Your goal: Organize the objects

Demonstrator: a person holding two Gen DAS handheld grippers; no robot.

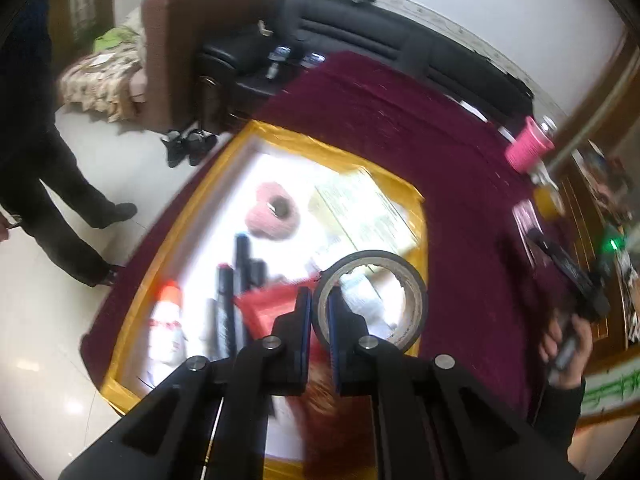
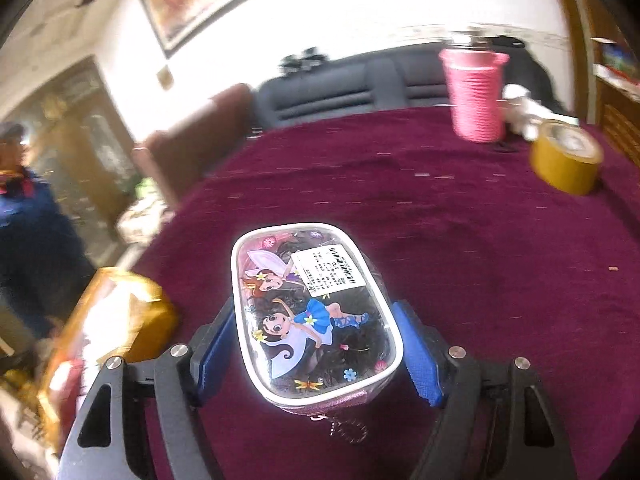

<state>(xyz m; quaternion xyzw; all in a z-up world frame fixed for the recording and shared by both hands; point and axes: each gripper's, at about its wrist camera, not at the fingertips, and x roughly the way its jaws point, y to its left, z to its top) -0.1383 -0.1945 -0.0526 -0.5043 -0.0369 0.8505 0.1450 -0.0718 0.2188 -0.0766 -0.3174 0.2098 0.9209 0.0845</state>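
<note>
L gripper (image 1: 320, 312): jaws narrow, pinching the wall of a black tape roll (image 1: 372, 300), roll held above the yellow-rimmed box (image 1: 176, 232) w/ markers (image 1: 236, 280) and pink yarn (image 1: 272, 216) inside (view blurred). R gripper (image 2: 316, 344): jaws wide around a cartoon fairy pencil case (image 2: 312, 312), pads at both sides; contact not clear. Case over maroon tablecloth (image 2: 480, 240). Pink cup (image 2: 476, 96) and yellow tape roll (image 2: 566, 160) stand far side, near each other
</note>
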